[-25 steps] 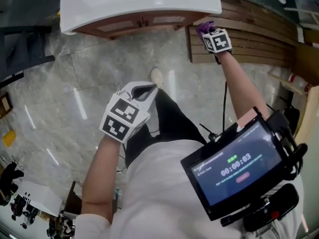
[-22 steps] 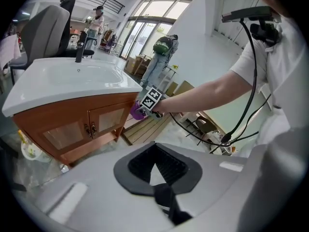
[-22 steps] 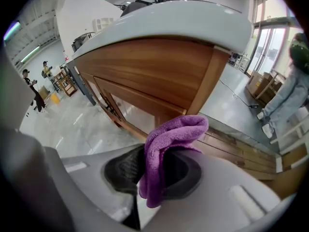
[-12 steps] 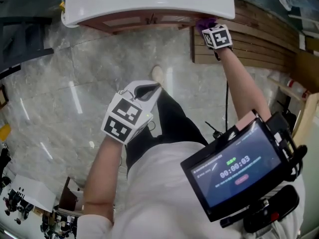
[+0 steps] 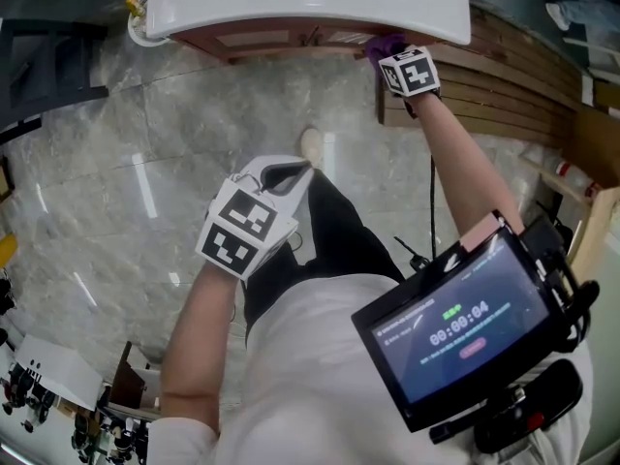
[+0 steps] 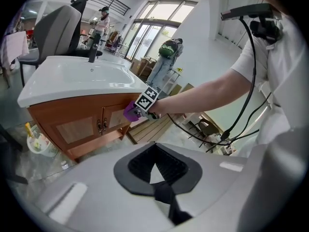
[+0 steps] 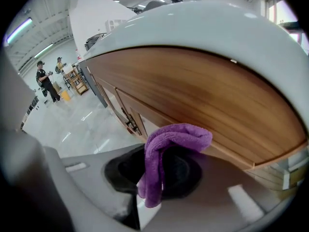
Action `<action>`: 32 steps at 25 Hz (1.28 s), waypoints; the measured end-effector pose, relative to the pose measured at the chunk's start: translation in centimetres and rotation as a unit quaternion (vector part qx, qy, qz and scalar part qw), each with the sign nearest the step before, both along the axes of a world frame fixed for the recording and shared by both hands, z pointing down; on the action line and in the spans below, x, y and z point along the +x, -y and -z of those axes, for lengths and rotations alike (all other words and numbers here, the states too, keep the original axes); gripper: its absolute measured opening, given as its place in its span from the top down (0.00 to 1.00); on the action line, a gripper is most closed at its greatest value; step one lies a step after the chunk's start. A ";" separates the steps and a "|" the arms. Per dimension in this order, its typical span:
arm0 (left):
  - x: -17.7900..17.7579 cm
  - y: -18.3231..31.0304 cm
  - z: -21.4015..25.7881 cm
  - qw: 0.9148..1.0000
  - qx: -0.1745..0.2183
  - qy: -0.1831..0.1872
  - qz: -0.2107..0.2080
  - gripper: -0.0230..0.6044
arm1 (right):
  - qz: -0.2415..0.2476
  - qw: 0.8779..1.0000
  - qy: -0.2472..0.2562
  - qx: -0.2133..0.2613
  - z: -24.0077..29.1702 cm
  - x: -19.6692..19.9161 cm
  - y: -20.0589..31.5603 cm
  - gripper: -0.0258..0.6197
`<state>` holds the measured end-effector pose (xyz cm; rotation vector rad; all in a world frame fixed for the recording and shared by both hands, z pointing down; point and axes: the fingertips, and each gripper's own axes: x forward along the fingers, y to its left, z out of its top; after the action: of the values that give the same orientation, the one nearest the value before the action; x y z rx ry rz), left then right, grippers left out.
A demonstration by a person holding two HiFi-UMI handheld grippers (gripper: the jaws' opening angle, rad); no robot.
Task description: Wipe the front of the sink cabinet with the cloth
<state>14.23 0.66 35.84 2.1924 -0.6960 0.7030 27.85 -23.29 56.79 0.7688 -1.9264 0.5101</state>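
The sink cabinet (image 5: 281, 39) has a white basin on top and a brown wooden front with two doors (image 6: 72, 124). My right gripper (image 5: 392, 56) is shut on a purple cloth (image 5: 385, 45) and holds it against the right end of the cabinet front, just under the basin rim. In the right gripper view the cloth (image 7: 169, 139) hangs folded out of the gripper (image 7: 154, 175), touching the wood (image 7: 193, 95). My left gripper (image 5: 289, 172) hangs low by my leg, far from the cabinet, shut on nothing (image 6: 157, 170). The left gripper view shows the cloth (image 6: 129, 112) on the cabinet.
A slatted wooden pallet (image 5: 484, 76) lies right of the cabinet. A small bucket with bottles (image 6: 38, 141) stands at its left foot. Glossy marble floor (image 5: 145, 163) lies in front. My shoe (image 5: 310, 145) points at the cabinet. A tablet (image 5: 465, 327) hangs at my chest.
My right gripper has slid the cloth leftward along the cabinet front, away from its right corner. The left gripper has stayed where it was.
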 end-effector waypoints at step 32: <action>-13.3 -4.8 -0.9 0.997 -0.022 0.009 0.067 0.96 | 0.089 0.995 0.035 -0.011 0.7 -22.8 -3.9 0.85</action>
<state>0.90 5.51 36.77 2.0793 -0.8220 0.6637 5.04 -19.43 56.07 0.5660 -2.0275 0.4533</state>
